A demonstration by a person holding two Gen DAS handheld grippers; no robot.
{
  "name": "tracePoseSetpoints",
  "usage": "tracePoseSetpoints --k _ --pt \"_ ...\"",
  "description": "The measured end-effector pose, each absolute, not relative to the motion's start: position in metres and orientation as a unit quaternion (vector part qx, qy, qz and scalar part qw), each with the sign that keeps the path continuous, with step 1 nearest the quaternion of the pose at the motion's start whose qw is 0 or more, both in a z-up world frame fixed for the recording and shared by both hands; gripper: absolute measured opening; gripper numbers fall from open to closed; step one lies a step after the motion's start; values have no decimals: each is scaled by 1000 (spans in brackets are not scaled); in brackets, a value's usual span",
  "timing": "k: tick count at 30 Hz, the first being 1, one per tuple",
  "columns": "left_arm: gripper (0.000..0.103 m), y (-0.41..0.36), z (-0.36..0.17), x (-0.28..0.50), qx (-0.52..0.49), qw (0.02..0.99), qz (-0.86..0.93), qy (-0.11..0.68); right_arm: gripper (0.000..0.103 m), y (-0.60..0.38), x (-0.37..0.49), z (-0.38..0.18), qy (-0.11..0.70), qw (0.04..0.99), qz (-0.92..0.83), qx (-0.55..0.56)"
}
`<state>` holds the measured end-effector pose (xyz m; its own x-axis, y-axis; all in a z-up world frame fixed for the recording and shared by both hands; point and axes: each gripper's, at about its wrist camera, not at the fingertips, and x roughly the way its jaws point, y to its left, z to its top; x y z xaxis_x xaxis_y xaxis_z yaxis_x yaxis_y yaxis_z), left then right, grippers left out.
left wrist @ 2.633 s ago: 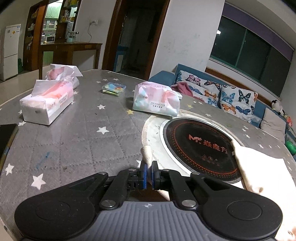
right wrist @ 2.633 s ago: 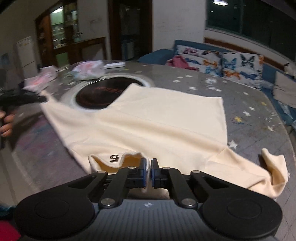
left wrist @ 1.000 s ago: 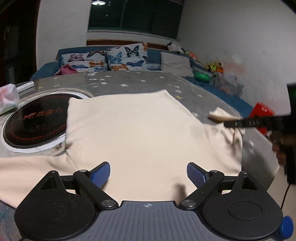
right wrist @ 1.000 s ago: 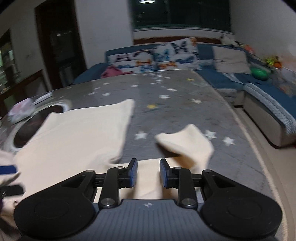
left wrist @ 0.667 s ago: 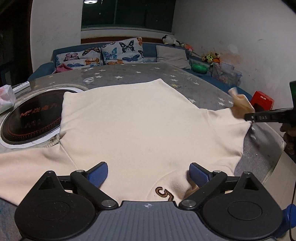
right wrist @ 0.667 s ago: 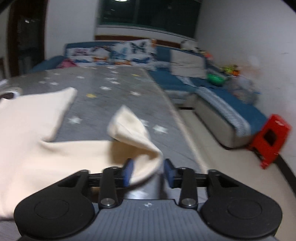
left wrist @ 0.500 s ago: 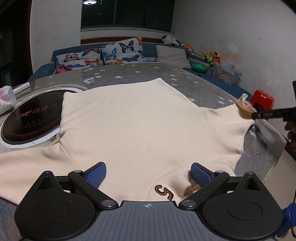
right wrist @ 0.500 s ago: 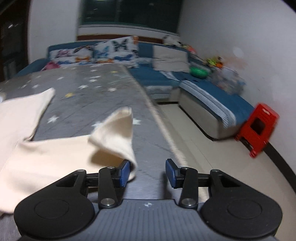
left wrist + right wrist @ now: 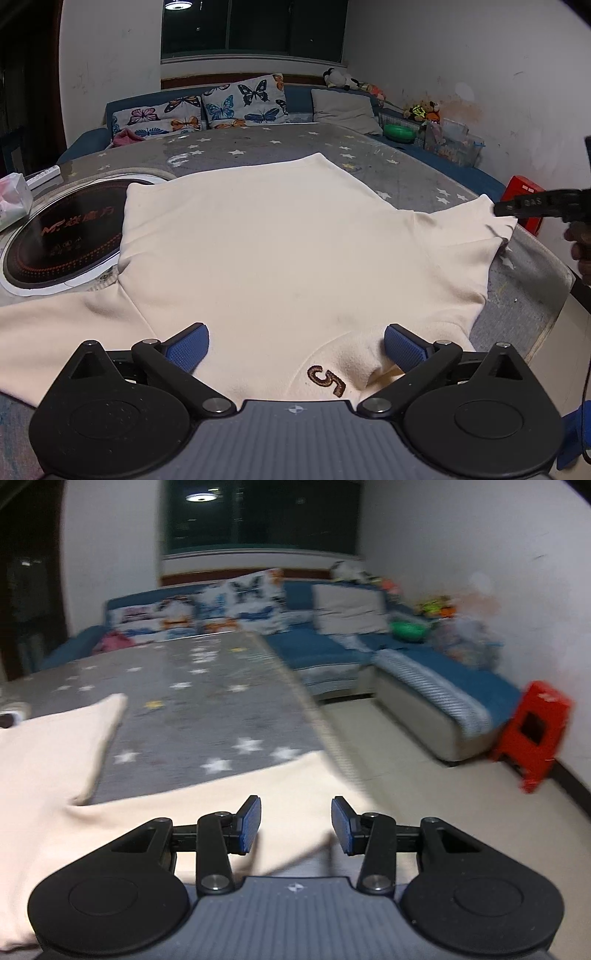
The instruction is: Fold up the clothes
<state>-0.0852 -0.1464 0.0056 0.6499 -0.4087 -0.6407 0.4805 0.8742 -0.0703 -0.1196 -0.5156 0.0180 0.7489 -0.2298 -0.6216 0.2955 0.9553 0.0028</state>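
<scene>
A cream sweatshirt lies spread flat on the grey star-patterned table, its neckline with a brown "5" label nearest my left gripper. My left gripper hovers wide open just above the collar, holding nothing. In the left wrist view the right gripper sits at the far right, over the end of the right sleeve. In the right wrist view, which is blurred, my right gripper is open above the flat sleeve near the table's edge.
An induction hob is set into the table at the left, partly under the sweatshirt. A tissue pack lies beyond it. A blue sofa and a red stool stand past the table's right edge.
My right gripper has opened and let go of the sleeve end, which now lies flat at the table edge. The left gripper stays open over the collar, hardly moved.
</scene>
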Motion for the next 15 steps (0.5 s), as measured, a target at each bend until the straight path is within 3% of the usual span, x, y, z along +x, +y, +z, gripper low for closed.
tracePoseSetpoints --k 6,10,15 --pt "103 -144 5 -85 53 907 -244 338 44 -500 -91 7 346 932 -95 56" --pt "103 -141 6 -85 50 908 -242 339 55 -503 -81 2 343 932 -106 46" --pt "103 -129 12 -81 28 908 -240 341 56 -510 -83 4 345 930 -116 55"
